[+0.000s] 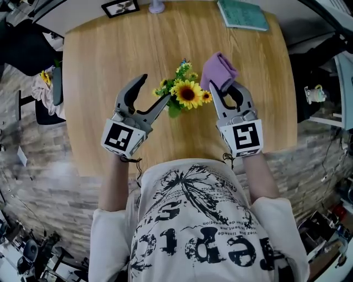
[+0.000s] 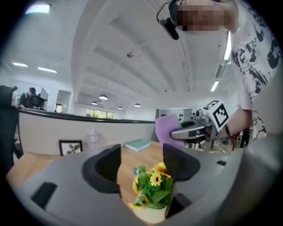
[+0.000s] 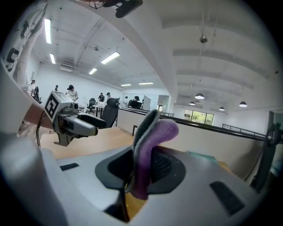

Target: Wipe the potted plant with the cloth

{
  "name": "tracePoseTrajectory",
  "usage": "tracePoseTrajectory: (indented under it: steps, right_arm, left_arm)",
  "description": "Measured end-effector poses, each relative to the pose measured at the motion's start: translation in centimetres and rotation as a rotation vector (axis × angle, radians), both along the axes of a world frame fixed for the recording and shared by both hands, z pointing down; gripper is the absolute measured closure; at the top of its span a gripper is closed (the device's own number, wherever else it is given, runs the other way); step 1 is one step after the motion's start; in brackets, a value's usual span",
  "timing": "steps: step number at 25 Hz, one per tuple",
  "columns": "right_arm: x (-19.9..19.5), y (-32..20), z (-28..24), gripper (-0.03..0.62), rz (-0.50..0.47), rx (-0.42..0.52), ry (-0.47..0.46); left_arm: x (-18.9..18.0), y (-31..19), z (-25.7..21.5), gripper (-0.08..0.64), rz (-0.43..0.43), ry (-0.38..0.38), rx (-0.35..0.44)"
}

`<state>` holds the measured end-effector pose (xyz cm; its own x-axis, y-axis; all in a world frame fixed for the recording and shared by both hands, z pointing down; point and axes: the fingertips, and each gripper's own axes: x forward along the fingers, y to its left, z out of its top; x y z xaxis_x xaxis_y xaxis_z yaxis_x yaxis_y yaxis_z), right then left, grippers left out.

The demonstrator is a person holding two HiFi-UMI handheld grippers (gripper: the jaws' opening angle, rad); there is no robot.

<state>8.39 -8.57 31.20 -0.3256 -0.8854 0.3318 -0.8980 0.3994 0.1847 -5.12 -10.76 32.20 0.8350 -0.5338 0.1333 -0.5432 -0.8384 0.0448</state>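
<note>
The left gripper's (image 1: 156,88) jaws stand spread. In the left gripper view the small potted plant with yellow sunflower blooms and green leaves (image 2: 152,187) sits low in the gap between them. Its flowers are close against the right-hand jaw, and I cannot tell whether they touch. The right gripper's (image 1: 225,88) jaws are pinched on a folded purple cloth with a grey inner side (image 3: 150,141), which sticks up past the tips and curls over.

In the head view both grippers are held out over the round light-wood counter (image 1: 110,60). The left one is angled towards the plant from its left. The right one is just to the plant's right, with the cloth above and beside the blooms. Both forearms reach forward from the person's body. A teal book (image 1: 242,14) and a small black picture frame (image 1: 120,7) lie at the counter's far edge.
</note>
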Motion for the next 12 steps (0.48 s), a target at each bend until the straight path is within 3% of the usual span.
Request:
tracePoseTrajectory:
  steps: [4, 7, 9, 12]
  right_arm:
    - [-0.5, 0.6, -1.5, 0.517, -0.004, 0.031, 0.01]
    - [0.2, 1.3, -2.9, 0.517, 0.009, 0.058, 0.003]
    - [0.4, 1.6, -3.3, 0.52, 0.009, 0.071, 0.009]
    - [0.1, 1.6, -3.4, 0.523, -0.004, 0.078, 0.021]
  left_arm:
    - [-2.5, 0.1, -3.0, 0.402, -0.148, 0.028, 0.036]
    - [-3.6, 0.7, -4.1, 0.519, -0.24, -0.005, 0.041]
    - [-3.9, 1.1, -4.5, 0.555, -0.269, -0.023, 0.04]
    - [-4.4, 1.6, -4.7, 0.555, -0.293, -0.037, 0.034]
